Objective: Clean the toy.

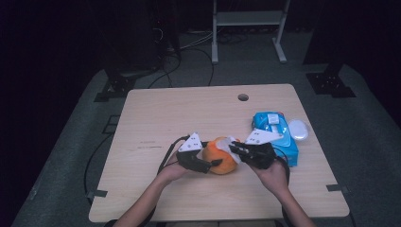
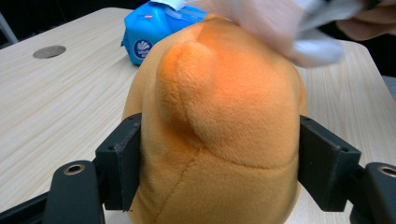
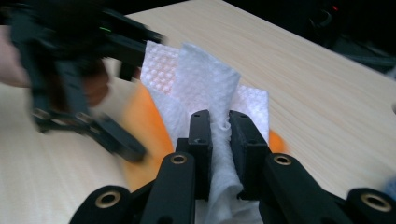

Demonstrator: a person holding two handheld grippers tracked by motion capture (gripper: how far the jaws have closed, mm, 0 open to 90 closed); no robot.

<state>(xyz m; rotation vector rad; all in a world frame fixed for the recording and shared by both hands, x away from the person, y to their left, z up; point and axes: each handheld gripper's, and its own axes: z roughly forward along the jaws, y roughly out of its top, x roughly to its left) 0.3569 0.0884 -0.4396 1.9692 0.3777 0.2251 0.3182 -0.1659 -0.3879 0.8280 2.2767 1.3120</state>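
Observation:
An orange plush toy (image 1: 220, 155) lies near the table's front middle. My left gripper (image 1: 215, 163) is shut on it; in the left gripper view both black jaws press into the toy's (image 2: 219, 121) sides. My right gripper (image 1: 232, 147), coming from the right, is shut on a white wipe (image 3: 205, 93) that is bunched between its jaws and lies against the top of the toy (image 3: 144, 126). In the left gripper view the wipe (image 2: 280, 23) shows blurred over the toy's upper right. The left gripper (image 3: 79, 74) appears blurred in the right gripper view.
A blue pack of wipes (image 1: 274, 132) lies right of the toy, with a white oval lid (image 1: 298, 128) beside it. The light wood table (image 1: 165, 118) has a cable hole (image 1: 243, 97) at the back. A metal stand (image 1: 248, 28) is on the floor beyond.

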